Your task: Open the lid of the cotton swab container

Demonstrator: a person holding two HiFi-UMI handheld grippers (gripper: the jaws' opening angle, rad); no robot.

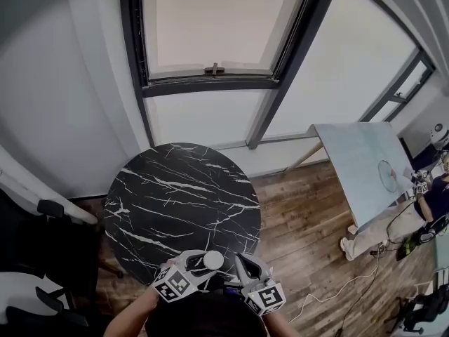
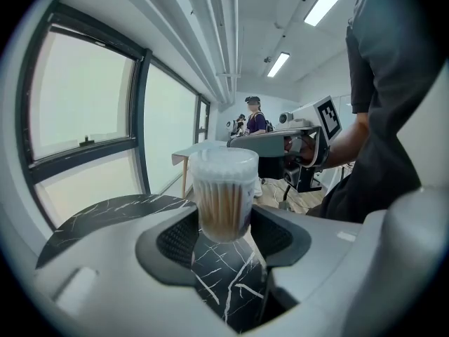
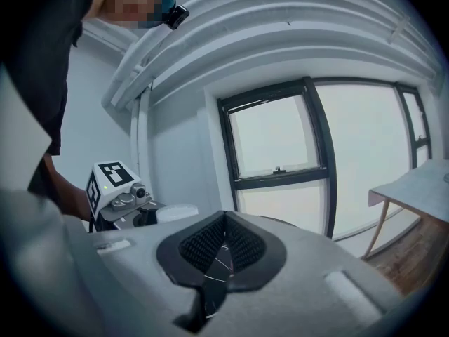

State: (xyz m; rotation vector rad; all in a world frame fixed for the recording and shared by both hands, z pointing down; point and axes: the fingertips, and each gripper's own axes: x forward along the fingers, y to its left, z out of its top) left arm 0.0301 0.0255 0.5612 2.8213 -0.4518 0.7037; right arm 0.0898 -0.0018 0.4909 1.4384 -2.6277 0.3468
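A clear round cotton swab container (image 2: 224,188) with a white lid (image 1: 212,260) stands upright between the jaws of my left gripper (image 2: 224,234), which is shut on its lower half. This is at the near edge of the black marble table (image 1: 182,195). The lid sits on the container. My right gripper (image 1: 240,264) is just right of the container, shut and holding nothing; its ribbed pads (image 3: 210,243) meet. In the right gripper view, the left gripper's marker cube (image 3: 112,181) and the white lid (image 3: 177,213) show to the left.
A large window and white wall stand behind the round table. A pale rectangular table (image 1: 365,167) is at the right on the wooden floor, with a person (image 1: 421,209) beside it. Dark chairs (image 1: 42,258) are at the left.
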